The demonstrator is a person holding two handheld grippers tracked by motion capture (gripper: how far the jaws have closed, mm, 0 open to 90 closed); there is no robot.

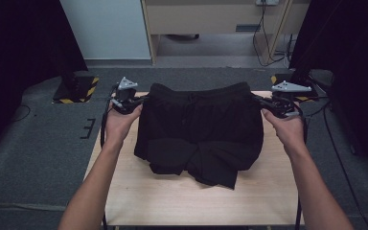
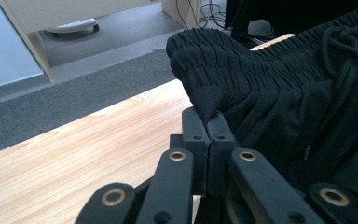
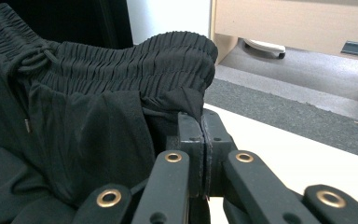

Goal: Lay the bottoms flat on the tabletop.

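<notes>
Both grippers — left gripper [image 1: 133, 102], right gripper [image 1: 267, 103] — clamped on the black shorts [image 1: 201, 129] at frame centre; thin pinches beneath the waistband [image 2: 242, 65] could slip, dropping one side onto the table [image 1: 172, 201].

**A recording room in a lab or office**

A small wooden table [image 1: 124, 191] stands on grey carpet [image 1: 38, 143]. Black curtains [image 1: 19, 43] hang at both sides, and stand bases marked with yellow-and-black tape [image 1: 76, 91] sit by them. Behind are a pale wooden desk [image 1: 211, 17], loose cables [image 1: 263, 43] and a white panel [image 1: 105, 28].
</notes>
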